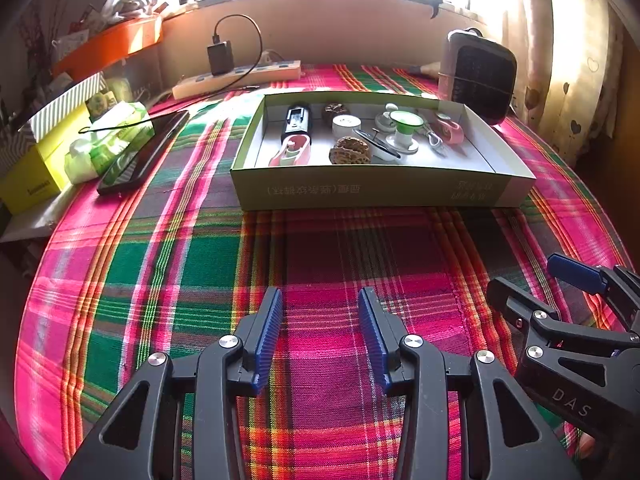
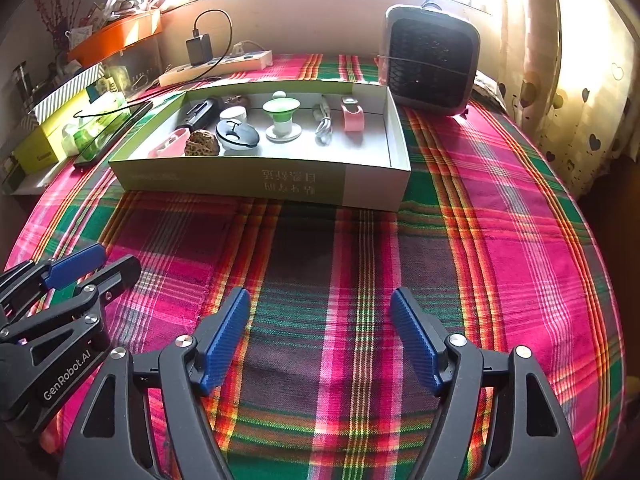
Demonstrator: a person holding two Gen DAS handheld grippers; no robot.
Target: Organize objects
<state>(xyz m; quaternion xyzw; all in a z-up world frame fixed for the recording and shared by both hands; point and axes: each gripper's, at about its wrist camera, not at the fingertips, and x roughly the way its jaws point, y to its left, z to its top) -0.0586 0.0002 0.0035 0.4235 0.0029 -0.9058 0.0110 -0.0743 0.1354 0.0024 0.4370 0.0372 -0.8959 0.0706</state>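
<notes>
Left wrist view is showing the left gripper (image 1: 320, 336) hovering released and empty over the cloth (image 1: 168, 264), well in front of the box (image 1: 380, 190). The right gripper (image 2: 320, 336) is standing wider apart, also empty, beside it. Small items, among them a green funnel (image 2: 281, 114), a pink holder (image 2: 352, 117) and a walnut (image 2: 202, 143), are already lying inside the box. Judging by this, sorting is nearing completion; any further reach should be clearing the box's near wall before descending.

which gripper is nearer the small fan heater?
Right. The right gripper hovers over the plaid cloth before the box's right end, below the fan heater. The left gripper sits further left, in front of the box's middle.
</notes>
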